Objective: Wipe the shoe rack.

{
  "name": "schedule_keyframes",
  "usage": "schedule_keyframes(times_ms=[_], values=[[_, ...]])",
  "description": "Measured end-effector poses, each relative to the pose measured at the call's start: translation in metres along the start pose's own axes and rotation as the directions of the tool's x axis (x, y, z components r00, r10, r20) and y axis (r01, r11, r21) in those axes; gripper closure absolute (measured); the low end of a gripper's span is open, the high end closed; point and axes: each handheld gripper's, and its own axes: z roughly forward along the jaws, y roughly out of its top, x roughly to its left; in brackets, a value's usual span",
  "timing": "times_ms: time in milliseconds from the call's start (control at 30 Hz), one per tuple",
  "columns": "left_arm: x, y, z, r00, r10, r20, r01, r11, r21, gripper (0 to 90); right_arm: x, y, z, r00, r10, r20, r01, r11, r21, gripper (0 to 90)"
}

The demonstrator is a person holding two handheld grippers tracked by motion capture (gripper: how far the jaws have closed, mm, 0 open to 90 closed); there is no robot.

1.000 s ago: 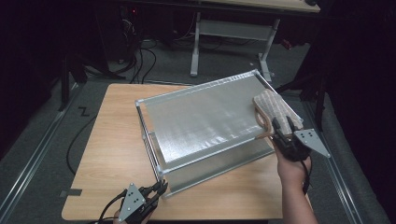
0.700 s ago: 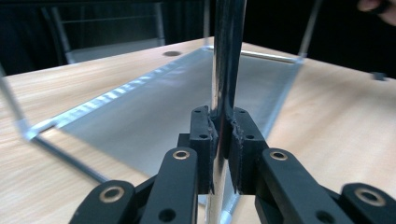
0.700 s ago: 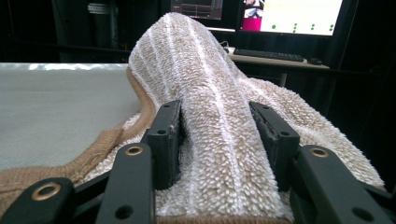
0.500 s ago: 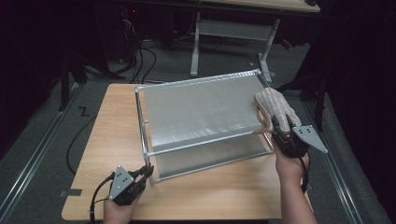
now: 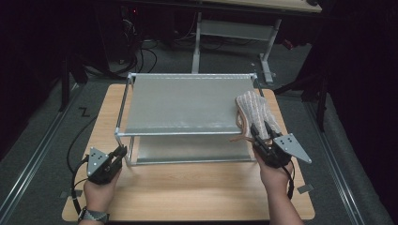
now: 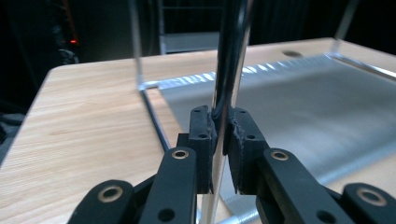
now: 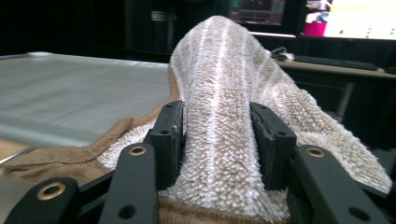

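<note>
both forearms come in from the bottom of the high view; the left gripper (image 5: pixel 118 154) sits low at the left, its jaws pinched tight and pointing up-right, while the right gripper (image 5: pixel 259 133) at the right has its jaws partly spread and gripping, just closing further

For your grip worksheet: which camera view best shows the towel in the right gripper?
The right gripper view: the striped towel bulges between the pads of the right gripper. The high view shows it small on the rack's right edge.
</note>
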Motion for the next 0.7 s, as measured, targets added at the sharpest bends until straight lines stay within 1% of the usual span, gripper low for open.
schedule_keyframes(times_ms=[33,67,100,200,333,400,467,533,567,600,633,667,700], values=[[0.004,0.000,0.006,0.9997,-0.016,-0.016,0.016,0.9998,-0.015,80.1,0.004,-0.001,-0.004,0.9999,-0.005,-0.014,0.005,1.000,-0.009,58.3],[0.004,0.000,0.006,0.9997,-0.016,-0.016,0.016,0.9998,-0.015,80.1,0.004,-0.001,-0.004,0.9999,-0.005,-0.014,0.005,1.000,-0.009,58.3],[0.005,0.000,0.009,0.9994,-0.020,-0.030,0.019,0.9996,-0.021,80.1,0.005,-0.002,-0.008,0.9997,-0.006,-0.022,0.006,1.000,-0.012,58.3],[0.004,0.000,0.011,0.9990,-0.023,-0.038,0.022,0.9994,-0.025,80.1,0.004,-0.002,-0.009,0.9997,-0.005,-0.026,0.005,1.000,-0.012,58.3],[0.006,0.001,0.012,0.9992,-0.015,-0.036,0.014,0.9997,-0.019,80.1,0.003,-0.002,-0.010,0.9994,-0.014,-0.031,0.014,1.000,-0.007,58.3],[0.007,0.003,0.012,0.9993,-0.010,-0.037,0.009,0.9999,-0.009,80.1,0.005,-0.001,-0.011,0.9994,-0.008,-0.034,0.008,1.000,0.000,58.2],[0.008,0.003,0.012,0.9993,-0.013,-0.034,0.013,0.9999,-0.003,79.5,0.007,0.001,-0.014,0.9993,-0.017,-0.035,0.017,1.000,0.010,57.3],[0.010,0.005,0.009,0.9989,-0.043,-0.020,0.044,0.9990,0.005,75.8,0.008,0.004,-0.018,0.9993,-0.025,-0.027,0.026,0.999,0.021,53.0],[0.010,0.005,0.009,0.9989,-0.043,-0.020,0.044,0.9990,0.005,72.3,0.008,0.004,-0.018,0.9993,-0.025,-0.027,0.026,0.999,0.021,53.0],[0.010,0.004,0.006,0.9988,-0.045,-0.016,0.045,0.9990,-0.001,72.3,0.009,0.005,-0.019,0.9992,-0.035,-0.020,0.035,0.999,0.022,50.4],[0.010,0.003,0.004,0.9990,-0.042,-0.016,0.042,0.9991,-0.002,67.4,0.010,0.009,-0.022,0.9992,-0.036,-0.014,0.036,0.999,0.029,47.7],[0.010,0.002,0.001,0.9990,-0.044,-0.011,0.044,0.9990,-0.010,65.1,0.010,0.011,-0.024,0.9992,-0.038,-0.016,0.038,0.999,0.028,46.8],[0.009,-0.003,-0.004,0.9983,-0.057,0.008,0.057,0.9980,-0.028,61.2,0.011,0.020,-0.028,0.9991,-0.039,-0.014,0.039,0.999,0.026,45.7]])
